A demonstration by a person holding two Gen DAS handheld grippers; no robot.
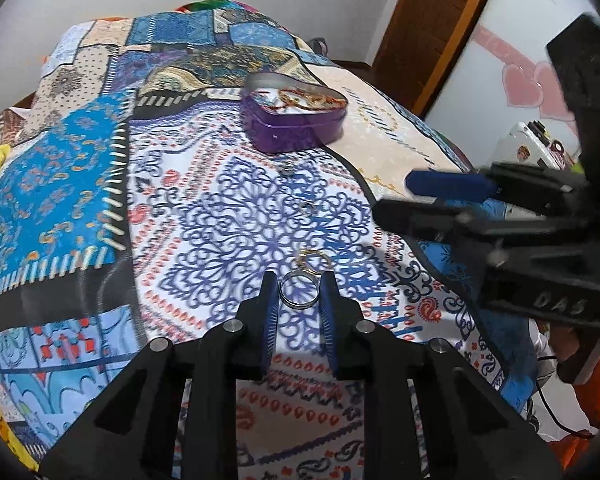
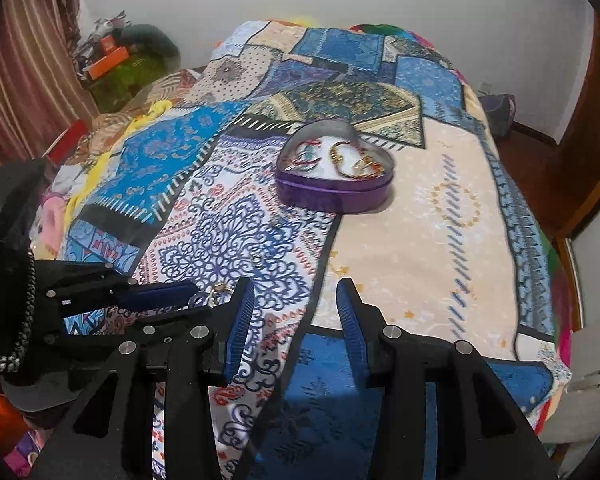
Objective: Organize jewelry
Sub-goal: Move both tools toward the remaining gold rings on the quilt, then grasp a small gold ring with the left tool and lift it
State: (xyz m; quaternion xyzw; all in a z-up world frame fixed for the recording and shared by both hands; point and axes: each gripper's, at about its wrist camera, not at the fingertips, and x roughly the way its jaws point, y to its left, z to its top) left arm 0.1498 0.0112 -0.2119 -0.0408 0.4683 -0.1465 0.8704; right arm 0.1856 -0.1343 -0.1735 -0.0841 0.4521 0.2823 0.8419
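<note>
A silver ring [image 1: 299, 290] lies on the patterned bedspread between the blue pads of my left gripper [image 1: 299, 286], which is open around it. A gold ring [image 1: 314, 258] lies just beyond it. Two small dark pieces [image 1: 307, 208] [image 1: 287, 169] lie farther on. A purple heart-shaped tin [image 1: 294, 118] stands open at the back with bangles inside; in the right wrist view the tin [image 2: 336, 190] holds gold and red bangles [image 2: 350, 160]. My right gripper [image 2: 296, 300] is open and empty over the bedspread, to the right of the left gripper [image 2: 156, 294].
The patchwork bedspread [image 1: 80, 184] covers a bed. A wooden door frame [image 1: 432, 28] and a white door with pink hearts stand at the right. Clutter and striped curtains [image 2: 24, 64] are at the far left of the right wrist view.
</note>
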